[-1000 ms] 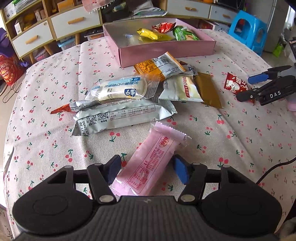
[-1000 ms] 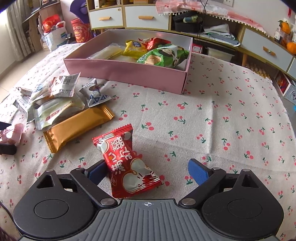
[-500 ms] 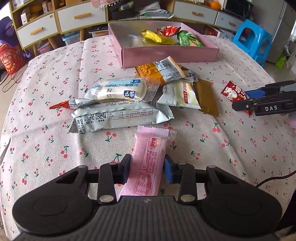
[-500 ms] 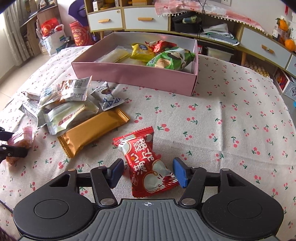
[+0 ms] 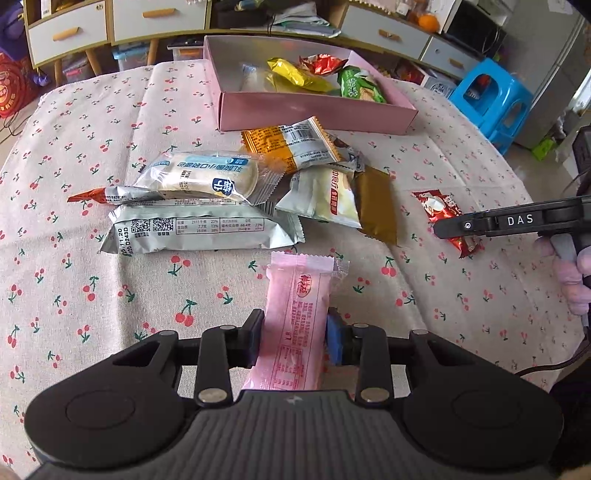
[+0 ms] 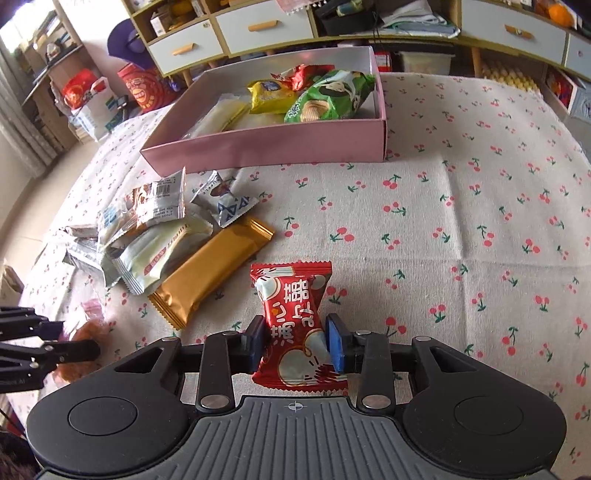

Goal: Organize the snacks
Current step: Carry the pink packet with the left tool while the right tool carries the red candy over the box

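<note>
My left gripper [image 5: 295,341] is shut on a long pink snack bar [image 5: 297,321], held just above the cherry-print tablecloth. My right gripper [image 6: 295,341] is shut on a red snack packet [image 6: 297,321]; it also shows at the right of the left wrist view [image 5: 447,210]. A pink box [image 5: 314,114] at the far side holds yellow, red and green snacks; it also shows in the right wrist view [image 6: 266,147]. A pile of loose snacks [image 5: 221,199] lies between me and the box, including a gold bar [image 6: 214,269].
The cherry-print tablecloth [image 6: 461,221] covers the table. Drawers and shelves [image 5: 110,26] stand behind it. A blue stool [image 5: 495,99] stands at the far right. A red bag [image 6: 144,88] sits on the floor beyond the table's far left edge.
Both grippers went from open to shut: the left closed on the pink bar, the right on the red packet. Both have risen a little with their snacks.
</note>
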{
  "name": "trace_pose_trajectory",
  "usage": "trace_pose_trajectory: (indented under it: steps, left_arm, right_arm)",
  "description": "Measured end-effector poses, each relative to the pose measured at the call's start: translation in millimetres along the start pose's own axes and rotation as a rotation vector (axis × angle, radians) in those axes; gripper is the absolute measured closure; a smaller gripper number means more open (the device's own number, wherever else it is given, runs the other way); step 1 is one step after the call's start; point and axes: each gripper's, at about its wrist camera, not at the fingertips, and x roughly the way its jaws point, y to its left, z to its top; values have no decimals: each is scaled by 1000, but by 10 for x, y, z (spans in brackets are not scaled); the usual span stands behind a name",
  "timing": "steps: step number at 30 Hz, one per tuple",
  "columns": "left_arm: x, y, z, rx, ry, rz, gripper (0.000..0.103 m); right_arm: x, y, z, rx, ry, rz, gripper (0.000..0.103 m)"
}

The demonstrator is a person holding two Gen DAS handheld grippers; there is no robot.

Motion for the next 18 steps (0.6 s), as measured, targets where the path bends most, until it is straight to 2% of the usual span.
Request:
trace_pose_trajectory:
  steps: [4, 7, 12, 18]
  left_arm:
    - [-50, -52, 82, -21, -9, -50, 71]
    - [-88, -107, 152, -28, -23, -80, 71]
    - [-152, -183, 309, -41, -57, -106, 71]
    - [-177, -203, 575, -87, -110, -101, 71]
  right_arm:
    - [-32, -80, 18, 102, 48, 47, 69]
    - [-81, -89, 39, 136, 54, 72, 69]
    - [-205, -70, 144, 163, 22, 93, 69]
    - [-325, -76, 355, 220, -32, 115, 69]
